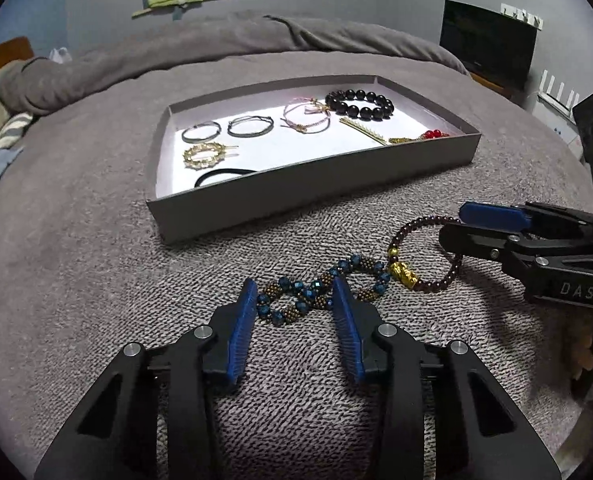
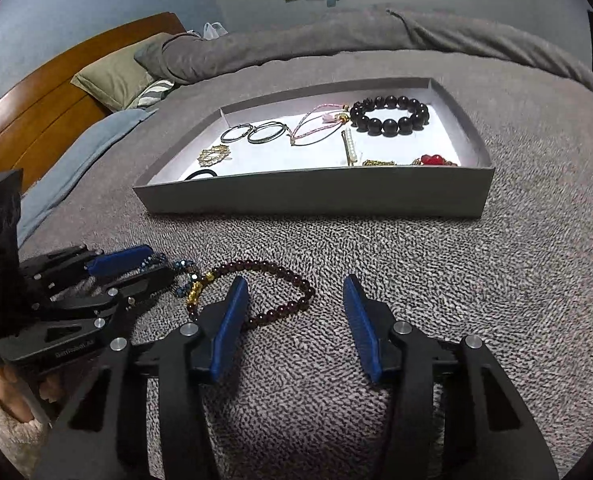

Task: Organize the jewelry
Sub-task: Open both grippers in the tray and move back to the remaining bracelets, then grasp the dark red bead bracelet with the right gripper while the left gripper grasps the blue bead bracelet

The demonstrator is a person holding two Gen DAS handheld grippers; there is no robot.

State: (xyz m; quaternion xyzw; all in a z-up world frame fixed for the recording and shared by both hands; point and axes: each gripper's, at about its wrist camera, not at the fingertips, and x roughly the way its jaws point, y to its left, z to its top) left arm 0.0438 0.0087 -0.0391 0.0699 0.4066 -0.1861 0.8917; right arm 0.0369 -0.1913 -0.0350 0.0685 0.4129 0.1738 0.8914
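grey bed (image 2: pixel 416 264) bears tray (image 2: pixel 312 196), two bracelets (image 2: pixel 256 292).

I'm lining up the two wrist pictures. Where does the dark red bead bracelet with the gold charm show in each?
Left wrist: red bracelet at right of centre, on the blanket, beside the right gripper.
Right wrist: red bracelet left of centre, just ahead of the near left pad.
Shared landmark: the grey tray behind it in both.

Each hand-held gripper, the left (image 1: pixel 296 300) and the right (image 2: pixel 296 298), is black angular plastic with silver round screw heads at the joints, ribbed blue pads on both fingers, and pale lettering along one side, seemingly "DAS".
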